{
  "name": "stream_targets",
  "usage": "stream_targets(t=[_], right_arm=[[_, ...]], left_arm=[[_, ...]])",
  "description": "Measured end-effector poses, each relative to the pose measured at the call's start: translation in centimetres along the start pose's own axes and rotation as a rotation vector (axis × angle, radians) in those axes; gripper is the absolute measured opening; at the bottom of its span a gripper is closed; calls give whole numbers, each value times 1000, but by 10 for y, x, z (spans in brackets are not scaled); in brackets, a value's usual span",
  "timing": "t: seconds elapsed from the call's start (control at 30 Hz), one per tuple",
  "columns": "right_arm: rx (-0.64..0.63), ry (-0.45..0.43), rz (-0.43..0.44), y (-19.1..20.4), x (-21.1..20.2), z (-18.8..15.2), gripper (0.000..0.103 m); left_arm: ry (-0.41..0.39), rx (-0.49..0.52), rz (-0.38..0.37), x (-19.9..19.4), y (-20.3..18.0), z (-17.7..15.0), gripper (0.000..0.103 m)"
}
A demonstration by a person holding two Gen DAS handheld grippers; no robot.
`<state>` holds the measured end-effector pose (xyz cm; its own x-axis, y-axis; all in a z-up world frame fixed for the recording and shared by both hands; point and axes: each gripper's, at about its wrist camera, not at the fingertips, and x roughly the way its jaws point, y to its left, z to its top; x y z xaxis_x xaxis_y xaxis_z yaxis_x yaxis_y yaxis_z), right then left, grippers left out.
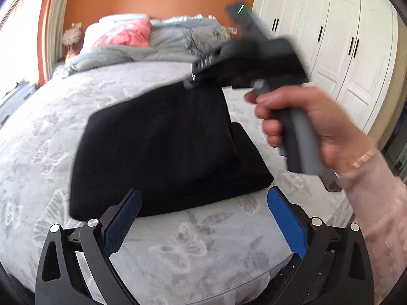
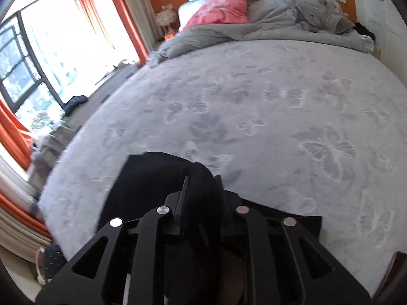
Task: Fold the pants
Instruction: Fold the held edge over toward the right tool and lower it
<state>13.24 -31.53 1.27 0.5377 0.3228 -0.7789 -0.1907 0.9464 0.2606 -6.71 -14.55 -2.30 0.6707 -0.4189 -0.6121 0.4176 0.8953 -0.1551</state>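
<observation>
1. Lying folded on the grey butterfly-print bed (image 1: pixel 198 254), the black pants (image 1: pixel 157 152) fill the centre of the left wrist view.
2. The left gripper (image 1: pixel 203 221) stands wide apart at 6 o'clock, its blue pads (image 1: pixel 287 223) clear of the cloth's near edge.
3. The right gripper (image 2: pixel 201 190) is pinched on a raised fold of the pants, though blur hides the pads themselves.
4. A hand (image 1: pixel 305 127) at 3 o'clock holds that tool's grey handle.
5. Rumpled bedding (image 2: pixel 279 20) sits at 12 o'clock.
</observation>
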Motion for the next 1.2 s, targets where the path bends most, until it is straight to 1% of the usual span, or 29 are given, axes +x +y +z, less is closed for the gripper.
stream_targets(t=[0.03, 0.07, 0.1, 0.13, 0.17, 0.23, 0.27, 0.33, 0.37, 0.43, 0.5, 0.57, 0.63, 0.7, 0.73, 0.77, 0.8, 0.83, 0.87, 0.9, 0.93, 0.97, 1.03, 1.07, 1.1, 1.13, 1.17, 1.2], right_arm=[[21, 44, -76, -12, 8, -6, 29], [51, 51, -115, -23, 7, -17, 29], [85, 27, -85, -34, -1, -31, 31], [127, -7, -36, -46, -15, -51, 45], [156, -27, -22, -53, -24, -68, 51], [167, -18, -15, -56, -31, -95, 52], [178, -5, 3, -53, -31, -105, 52], [218, 27, 92, -51, -20, -116, 52], [227, 42, 106, -44, -11, -115, 52], [216, 68, 78, -35, 3, -118, 54], [219, 52, 58, -29, 10, -120, 58], [215, 41, 44, -23, 13, -118, 54], [198, 38, 20, -17, 15, -115, 51], [214, 30, 29, -20, 13, -115, 35], [233, 30, 45, -25, 11, -115, 15], [266, 31, 104, -29, 10, -115, 13], [280, 24, 128, -29, 5, -113, 12], [255, 7, 131, -27, -5, -110, 12], [241, -21, 152, -23, -17, -105, 12], [229, -63, 191, -18, -36, -97, 12], [208, -101, 203, -14, -53, -90, 12], [178, -145, 197, -10, -72, -85, 12], [145, -177, 145, -10, -92, -85, 13], [124, -160, 91, -15, -92, -91, 15], [89, -124, 34, -18, -85, -98, 23], [64, -71, -47, -27, -67, -108, 29], [78, -21, -119, -38, -54, -118, 30], [123, 14, -147, -51, -48, -128, 30]], left_arm=[[5, 36, 26, -2, -3, -1, 98], [11, 70, 60, -2, -6, -3, 98], [16, 82, 94, -2, -4, -3, 98], [20, 88, 123, 0, 0, -2, 98], [26, 89, 148, 1, 5, -2, 98], [65, 67, 196, 9, 18, 2, 98], [100, 47, 222, 11, 26, 4, 98], [173, -4, 262, 24, 37, 11, 98], [200, -33, 277, 25, 43, 13, 96], [233, -86, 274, 25, 55, 16, 96], [258, -137, 286, 23, 62, 14, 95], [264, -159, 302, 21, 72, 10, 95], [270, -152, 323, 18, 69, 10, 95], [273, -138, 349, 19, 66, 13, 95], [276, -133, 354, 20, 67, 14, 95], [279, -129, 355, 30, 73, 14, 96], [281, -126, 361, 34, 73, 13, 95], [282, -123, 368, 34, 73, 13, 96], [284, -120, 370, 33, 72, 13, 96], [287, -121, 371, 33, 72, 13, 96], [289, -122, 367, 32, 71, 12, 96], [291, -122, 365, 32, 71, 13, 96], [289, -121, 363, 30, 70, 13, 96], [287, -116, 359, 29, 69, 14, 96], [284, -113, 353, 28, 69, 14, 96], [276, -118, 339, 26, 71, 15, 96], [268, -133, 314, 24, 74, 15, 96], [265, -154, 284, 23, 79, 16, 96]])
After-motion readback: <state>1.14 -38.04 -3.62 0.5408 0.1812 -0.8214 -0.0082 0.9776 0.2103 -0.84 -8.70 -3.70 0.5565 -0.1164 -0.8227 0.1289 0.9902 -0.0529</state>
